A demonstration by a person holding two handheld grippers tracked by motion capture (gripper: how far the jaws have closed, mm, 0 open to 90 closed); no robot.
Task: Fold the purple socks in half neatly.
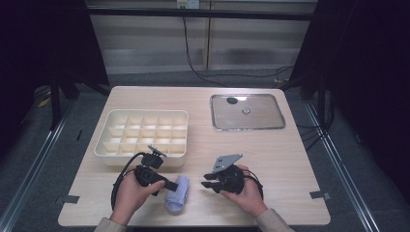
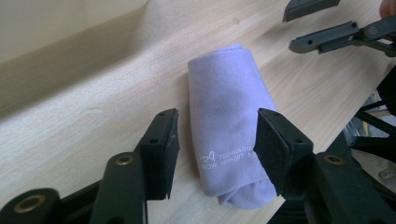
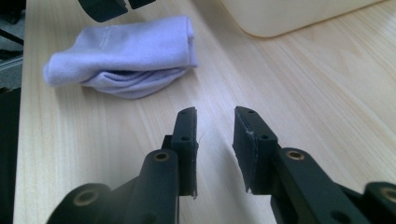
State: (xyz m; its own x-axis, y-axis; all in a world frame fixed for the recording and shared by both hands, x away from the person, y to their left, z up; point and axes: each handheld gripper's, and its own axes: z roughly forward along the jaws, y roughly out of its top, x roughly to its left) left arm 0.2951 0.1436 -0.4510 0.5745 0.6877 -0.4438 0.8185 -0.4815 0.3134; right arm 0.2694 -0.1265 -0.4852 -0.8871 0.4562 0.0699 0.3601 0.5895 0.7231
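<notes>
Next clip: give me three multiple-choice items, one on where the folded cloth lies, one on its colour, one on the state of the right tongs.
1. The folded cloth lies:
A. in the divided tray
B. on the table near the front edge
C. on the metal tray

2. Its colour:
A. lilac
B. green
C. red

3. The right tongs are:
A. shut on the cloth
B. open, nothing between the jaws
C. holding the divided tray

Key: 1 B, it lies on bare wood in front of the divided tray. 2 A, pale purple fabric. 3 B, wood shows between the jaws.
</notes>
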